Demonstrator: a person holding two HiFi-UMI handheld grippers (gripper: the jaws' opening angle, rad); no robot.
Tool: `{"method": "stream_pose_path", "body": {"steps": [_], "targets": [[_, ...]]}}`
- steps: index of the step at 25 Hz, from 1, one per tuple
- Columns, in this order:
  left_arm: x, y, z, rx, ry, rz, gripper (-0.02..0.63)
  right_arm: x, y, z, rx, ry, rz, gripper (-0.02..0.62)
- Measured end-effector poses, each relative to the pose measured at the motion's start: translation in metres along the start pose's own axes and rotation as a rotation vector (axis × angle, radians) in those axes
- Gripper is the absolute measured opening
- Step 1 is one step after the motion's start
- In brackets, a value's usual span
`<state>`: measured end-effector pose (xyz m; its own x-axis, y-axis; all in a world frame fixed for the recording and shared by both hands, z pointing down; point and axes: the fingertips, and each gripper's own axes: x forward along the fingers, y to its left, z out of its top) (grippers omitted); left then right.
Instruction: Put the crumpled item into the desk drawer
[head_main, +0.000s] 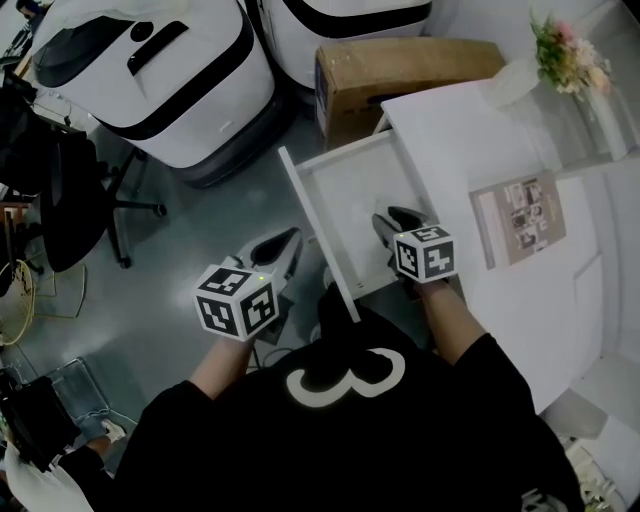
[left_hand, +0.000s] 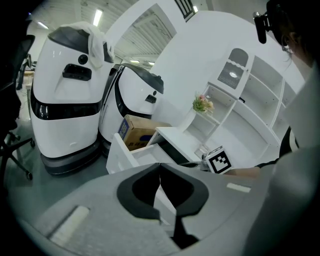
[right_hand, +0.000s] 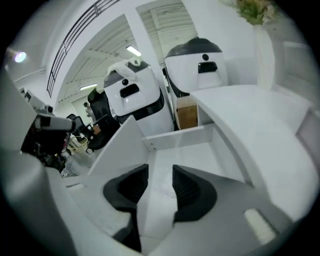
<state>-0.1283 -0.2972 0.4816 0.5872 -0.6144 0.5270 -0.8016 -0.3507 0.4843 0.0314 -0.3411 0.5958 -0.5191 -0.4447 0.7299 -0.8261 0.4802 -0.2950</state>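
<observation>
- The right claw (head_main: 397, 222) hangs inside the open drawer (head_main: 320, 235), low over its floor. Its jaws stand apart, and nothing is pressed between the pads.
- The left claw (head_main: 288, 242) sits outside the drawer, just beside the front panel (head_main: 300, 190). Its tips are together on nothing.
- I cannot pick out the crumpled item for certain. In the right gripper view a faint wrinkled pale patch (right_hand: 161, 186) lies on the white drawer floor between the parted jaws. That may be it, white on white. No view shows it on the table (head_main: 450, 130) or in either claw.
- Judging from this, the step in hand is the release: the item looks set down in the drawer and let go.
- The next move would be to lift the right claw straight up and clear of the drawer walls, without dragging anything out with it.
- If the drawer is to be closed afterwards, the left claw is already well placed to push on the front panel.
</observation>
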Motion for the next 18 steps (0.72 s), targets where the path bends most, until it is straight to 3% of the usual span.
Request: {"method": "stream_pose_path", "body": {"steps": [9, 18], "targets": [[-0.032, -0.048, 0.009, 0.053, -0.057, -0.063, 0.011, -0.108, 0.058, 0.045, -0.039, -0.264, 0.062, 0.104], [-0.075, -0.098, 0.011, 0.116, -0.107, -0.148, 0.011, -0.184, 0.115, 0.04, -0.041, -0.394, 0.125, 0.067]]}}
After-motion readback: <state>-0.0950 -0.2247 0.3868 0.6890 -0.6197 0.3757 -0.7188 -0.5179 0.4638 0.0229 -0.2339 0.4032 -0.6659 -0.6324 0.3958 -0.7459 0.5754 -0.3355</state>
